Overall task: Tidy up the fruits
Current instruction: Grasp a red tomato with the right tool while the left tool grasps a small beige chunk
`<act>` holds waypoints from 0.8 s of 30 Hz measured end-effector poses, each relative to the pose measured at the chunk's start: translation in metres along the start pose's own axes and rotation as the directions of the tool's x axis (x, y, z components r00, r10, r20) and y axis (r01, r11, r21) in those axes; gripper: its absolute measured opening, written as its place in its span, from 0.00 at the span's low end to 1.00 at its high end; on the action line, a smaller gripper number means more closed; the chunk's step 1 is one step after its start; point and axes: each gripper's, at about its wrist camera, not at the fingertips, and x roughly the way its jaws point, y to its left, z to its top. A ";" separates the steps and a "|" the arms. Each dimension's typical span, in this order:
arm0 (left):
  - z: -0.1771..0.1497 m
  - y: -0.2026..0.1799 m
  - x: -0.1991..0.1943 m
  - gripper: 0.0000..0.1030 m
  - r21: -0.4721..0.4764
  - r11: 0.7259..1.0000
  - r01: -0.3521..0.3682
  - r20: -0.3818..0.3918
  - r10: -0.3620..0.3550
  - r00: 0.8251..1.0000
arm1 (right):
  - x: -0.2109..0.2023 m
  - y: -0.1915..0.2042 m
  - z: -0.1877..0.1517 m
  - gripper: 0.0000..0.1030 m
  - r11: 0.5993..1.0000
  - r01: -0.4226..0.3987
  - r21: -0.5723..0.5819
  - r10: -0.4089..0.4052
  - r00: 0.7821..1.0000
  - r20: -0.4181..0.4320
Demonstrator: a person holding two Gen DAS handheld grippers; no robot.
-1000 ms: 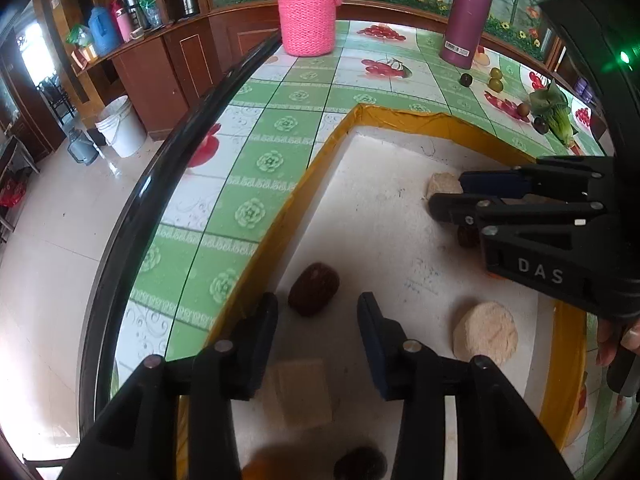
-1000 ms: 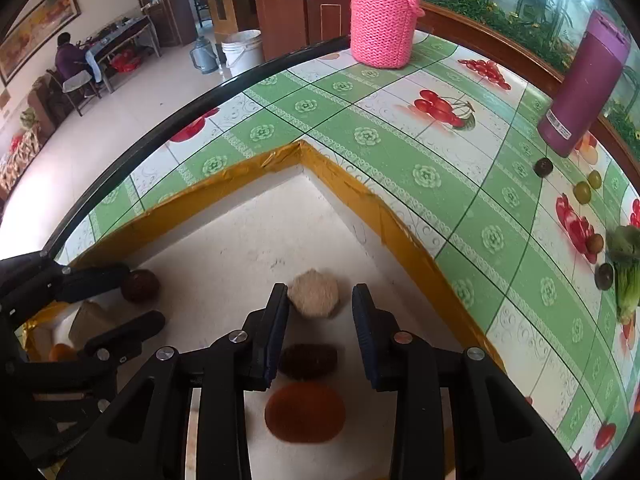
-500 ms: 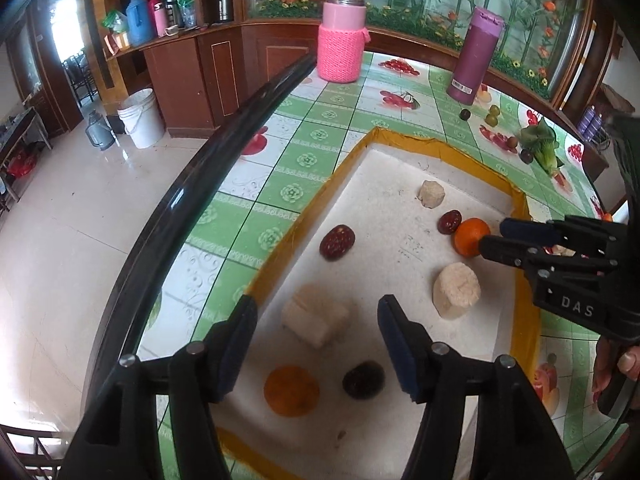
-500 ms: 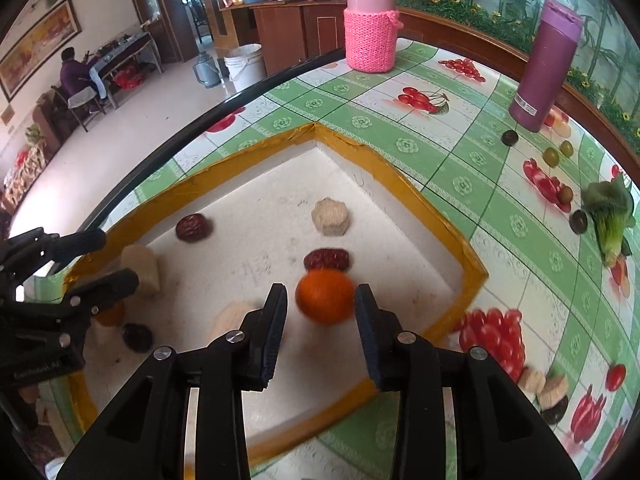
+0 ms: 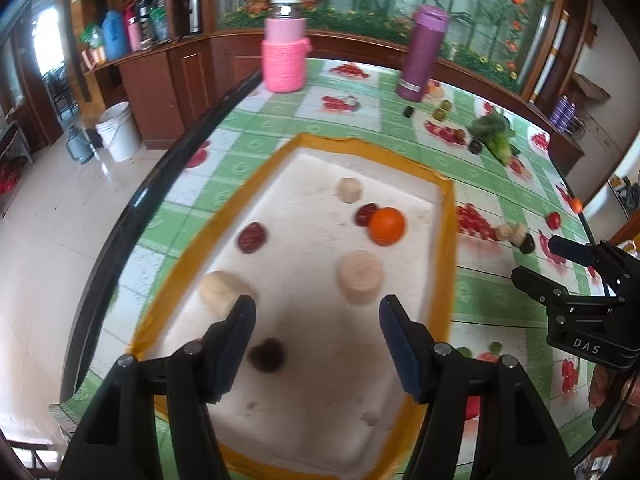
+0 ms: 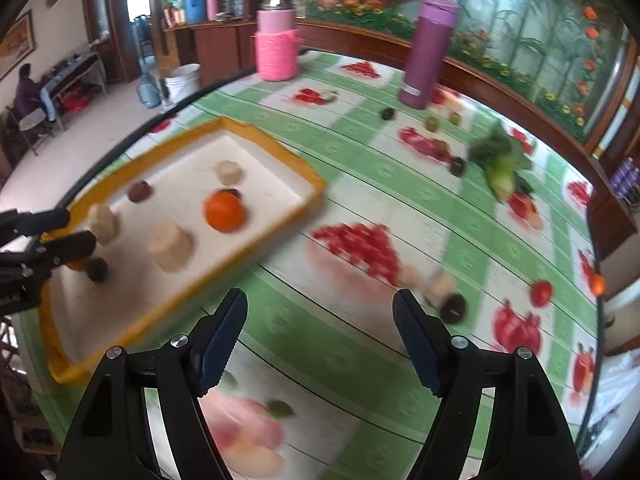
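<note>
Glossy pale floor – dark wood cabinets – floral mural wall.

Round orange in yellow-rimmed white tray, touching a red date

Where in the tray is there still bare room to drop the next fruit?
In the tray, the near end is bare, from the dark fruit to the near rim. The far left corner, beyond the small beige piece, is bare too. It is crowded around the orange, which touches a red date, and by the large beige piece.
</note>
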 end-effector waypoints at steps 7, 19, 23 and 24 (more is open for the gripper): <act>0.001 -0.065 0.000 0.68 0.096 0.994 0.045 -0.010 -0.045 0.999 | -0.015 -0.072 -0.040 0.79 0.984 0.151 0.099 -0.151 0.988 -0.009; 0.003 -0.145 0.018 0.71 0.192 0.980 0.051 -0.061 -0.040 0.997 | 0.009 -0.208 -0.046 0.79 0.953 0.179 0.243 -0.185 0.983 0.001; 0.007 -0.158 0.029 0.71 0.203 0.978 0.036 -0.076 -0.021 0.997 | 0.039 -0.231 -0.035 0.79 0.951 0.157 0.265 -0.157 0.987 -0.021; 0.009 -0.159 0.032 0.71 0.202 0.979 0.034 -0.080 -0.018 0.997 | 0.046 -0.235 -0.033 0.79 0.952 0.145 0.268 -0.144 0.989 -0.026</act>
